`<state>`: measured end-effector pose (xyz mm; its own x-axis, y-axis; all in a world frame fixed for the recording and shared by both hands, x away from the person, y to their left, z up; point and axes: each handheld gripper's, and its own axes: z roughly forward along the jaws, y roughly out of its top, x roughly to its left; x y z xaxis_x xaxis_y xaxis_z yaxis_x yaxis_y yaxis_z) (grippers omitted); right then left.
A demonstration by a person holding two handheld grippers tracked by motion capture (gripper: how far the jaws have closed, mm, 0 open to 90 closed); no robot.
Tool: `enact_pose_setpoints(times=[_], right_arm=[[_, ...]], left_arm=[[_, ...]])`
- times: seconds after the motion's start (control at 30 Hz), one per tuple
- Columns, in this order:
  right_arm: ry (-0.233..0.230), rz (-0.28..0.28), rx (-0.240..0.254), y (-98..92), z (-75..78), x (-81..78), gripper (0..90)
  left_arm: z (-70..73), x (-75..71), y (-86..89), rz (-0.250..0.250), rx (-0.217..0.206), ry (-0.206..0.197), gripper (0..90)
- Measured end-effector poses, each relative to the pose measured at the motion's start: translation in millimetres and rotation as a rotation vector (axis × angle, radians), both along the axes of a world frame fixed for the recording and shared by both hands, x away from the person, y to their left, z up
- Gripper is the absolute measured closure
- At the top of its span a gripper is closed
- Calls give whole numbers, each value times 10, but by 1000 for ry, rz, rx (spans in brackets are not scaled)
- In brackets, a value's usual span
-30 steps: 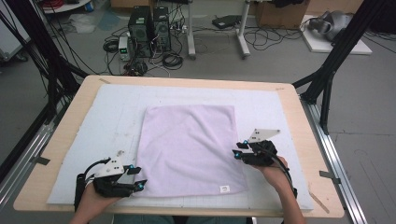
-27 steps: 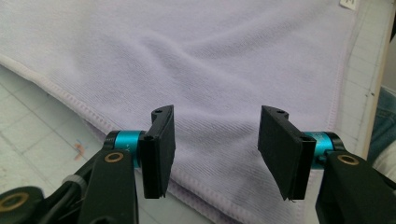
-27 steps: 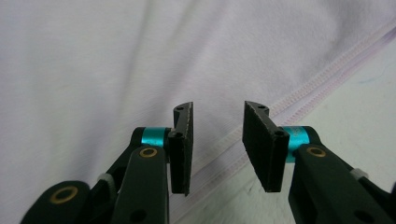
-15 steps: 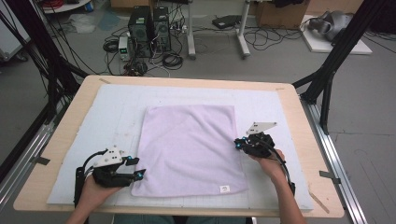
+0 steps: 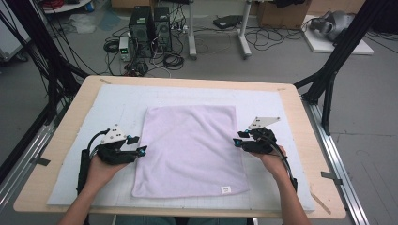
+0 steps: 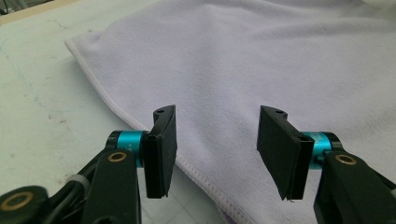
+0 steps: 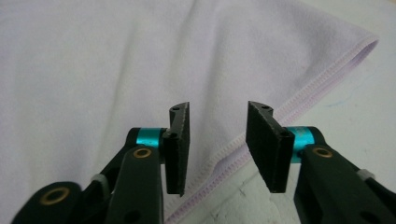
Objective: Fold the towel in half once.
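Centrally on the desk, on a pale mat, lay a lilac towel, spread flat in a single layer with a small white label near its corner at about 5 o'clock. A person's two hands came in from the 6 o'clock edge, each holding a gripper.

At the towel's 9 o'clock edge sat the left gripper, its jaws standing moderately apart and empty. From the left gripper view, that gripper straddled the stitched hem, with cloth below the gap but nothing pinched.

At the 3 o'clock edge sat the right gripper. Its jaws had just been opening. From the right gripper view, the gripper had its pads parted over the hem, the towel's edge lying beneath and between them without being squeezed.

As for progress, the work looked like folding the towel, and it seemed to be at the very start: the cloth was smooth, unfolded and not lifted anywhere. Both grippers were lined up on opposite side edges, so positioning appeared done. Left to do, by this reading, were closing on both hems, raising the cloth and carrying one part over another. Beyond the desk at 12 o'clock, computer towers and cables sat on the floor.
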<state>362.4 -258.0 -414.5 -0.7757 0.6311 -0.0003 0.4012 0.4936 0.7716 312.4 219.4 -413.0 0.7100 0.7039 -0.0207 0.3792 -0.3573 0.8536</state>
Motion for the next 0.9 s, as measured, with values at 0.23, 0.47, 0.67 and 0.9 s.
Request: enact_pose_setpoints(times=[0.23,0.47,0.67,0.9], right_arm=[[-1,-1,16,42,37,75,506],[-11,-3,9,113,150,286,478],[-8,-11,17,159,227,465,450],[-22,-24,41,159,250,530,441]], left_arm=[[74,205,-6,31,-29,-2,475],[155,552,-2,74,-35,-3,509],[230,712,7,94,-51,-8,512],[292,818,87,128,-64,-5,511]])
